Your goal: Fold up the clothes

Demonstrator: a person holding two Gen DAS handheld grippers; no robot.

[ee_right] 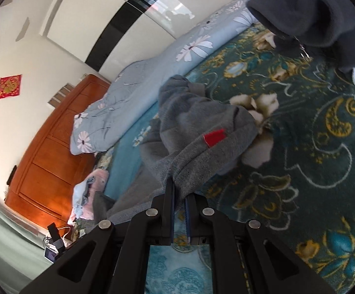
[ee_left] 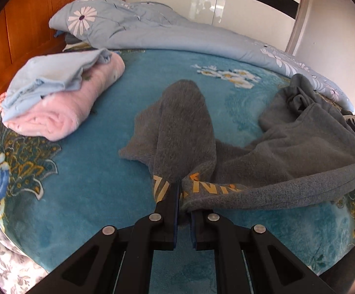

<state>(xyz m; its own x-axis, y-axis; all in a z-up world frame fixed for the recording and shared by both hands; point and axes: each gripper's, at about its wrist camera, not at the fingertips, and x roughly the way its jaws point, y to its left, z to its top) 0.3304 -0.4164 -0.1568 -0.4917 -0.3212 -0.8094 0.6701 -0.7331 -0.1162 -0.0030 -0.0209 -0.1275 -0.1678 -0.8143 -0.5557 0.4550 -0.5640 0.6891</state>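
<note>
A grey fleece garment (ee_left: 287,152) with yellow lettering on its hem lies spread over the blue floral blanket (ee_left: 84,191) on the bed. My left gripper (ee_left: 180,186) is shut on its lettered hem, and a sleeve or leg drapes forward from the jaws. In the right wrist view the same grey garment (ee_right: 197,132), with a red tag (ee_right: 214,136), is pinched in my right gripper (ee_right: 179,191), which is shut on its edge. The cloth hangs lifted between both grippers.
A folded pink and light-blue stack (ee_left: 59,93) sits at the left near the wooden headboard (ee_left: 13,31). A daisy-print quilt (ee_left: 153,29) lies along the far side. Dark clothes (ee_right: 307,12) are piled at the upper right in the right wrist view.
</note>
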